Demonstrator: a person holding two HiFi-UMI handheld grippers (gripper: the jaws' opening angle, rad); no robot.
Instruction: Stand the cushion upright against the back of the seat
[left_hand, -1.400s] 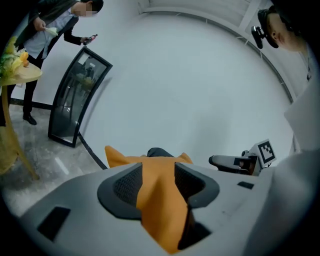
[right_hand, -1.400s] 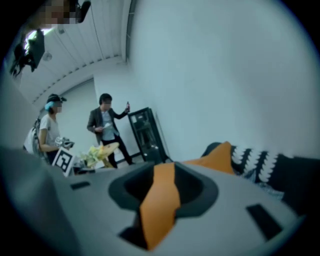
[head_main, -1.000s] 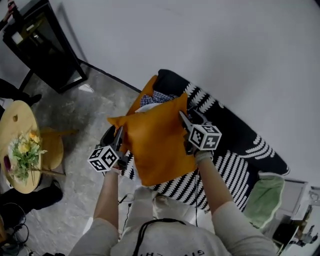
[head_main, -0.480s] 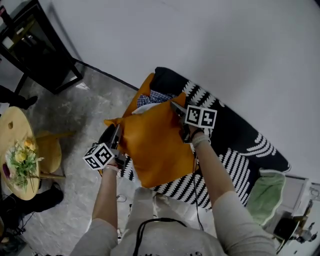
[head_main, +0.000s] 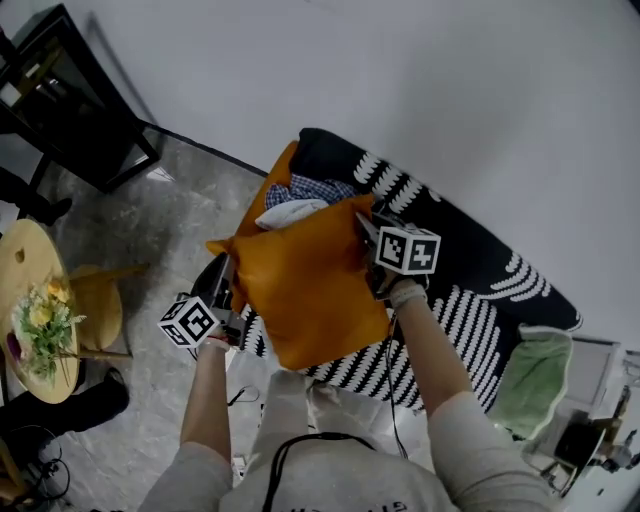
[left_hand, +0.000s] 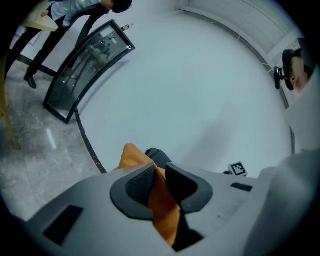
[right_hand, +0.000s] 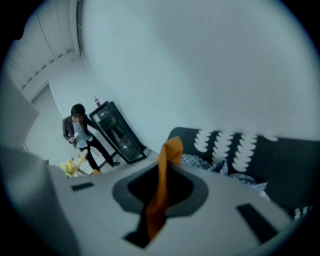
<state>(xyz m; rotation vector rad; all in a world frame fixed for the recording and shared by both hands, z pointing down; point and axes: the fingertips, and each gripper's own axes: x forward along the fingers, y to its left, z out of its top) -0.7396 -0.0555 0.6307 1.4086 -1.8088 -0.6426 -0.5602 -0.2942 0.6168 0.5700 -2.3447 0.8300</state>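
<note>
Round wooden table (head_main: 22, 262): far left on the floor, carrying flowers, well apart from the work.
Left gripper (left_hand: 157, 176): the jaws have just been closing and now stand narrow. They pinch the left edge of the orange square fabric cushion (head_main: 305, 290), and orange cloth fills the gap between the pads.
Cushion position: held between the two grippers over the left end of the black sofa with white striped pattern (head_main: 480, 300). Its face is turned up toward the head camera, tilted rather than upright. Whether its lower corner rests on the seat cannot be told.
Right gripper (right_hand: 161, 186): the jaws have likewise just been closing. They are narrow now, clamped on a thin fold at the cushion's upper right corner.
Backrest: a blue checked cloth (head_main: 312, 190) lies heaped at it, just behind the cushion.
Green cloth (head_main: 530, 375): at the sofa's far right end, not involved.
Change noted: a second ago both grippers flanked the cushion with jaws wide. Both now grip it.
Assessment: the grasp looks secured on both sides, but the standing step is not yet done. The heap may obstruct a flush placement against the back.
</note>
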